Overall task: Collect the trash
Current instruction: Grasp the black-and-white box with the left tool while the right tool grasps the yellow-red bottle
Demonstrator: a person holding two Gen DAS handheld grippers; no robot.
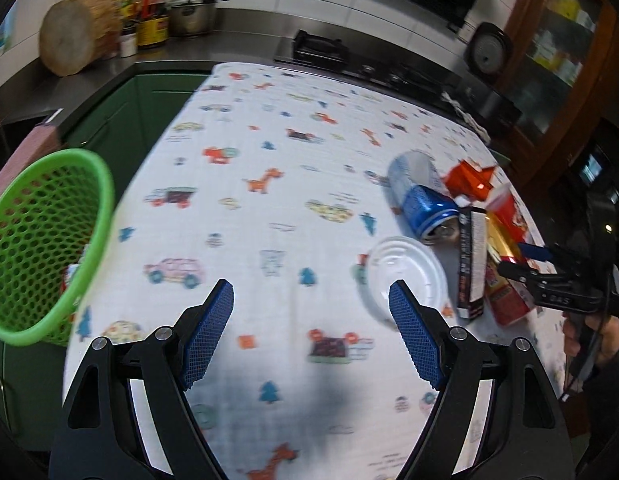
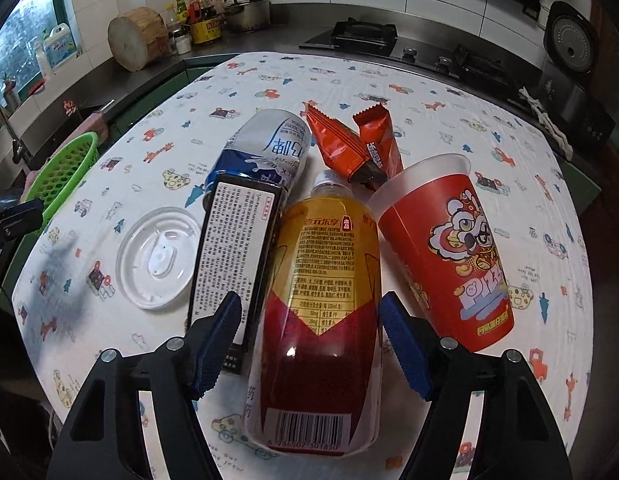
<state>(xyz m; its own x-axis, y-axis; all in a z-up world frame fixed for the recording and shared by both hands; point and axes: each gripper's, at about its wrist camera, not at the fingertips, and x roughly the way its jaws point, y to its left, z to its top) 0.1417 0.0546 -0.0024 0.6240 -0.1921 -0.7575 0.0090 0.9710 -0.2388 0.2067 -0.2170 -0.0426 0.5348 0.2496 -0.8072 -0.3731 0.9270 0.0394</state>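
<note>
Jaws wide astride bottle [image 2: 321,312]

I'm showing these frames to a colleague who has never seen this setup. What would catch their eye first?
Probably the yellow-and-red bottle lying on its side between the open fingers of the right gripper, packed between a black box and a red cup, also lying down. Next, the bright green basket at the table's left edge, beside the open, empty left gripper.
</note>
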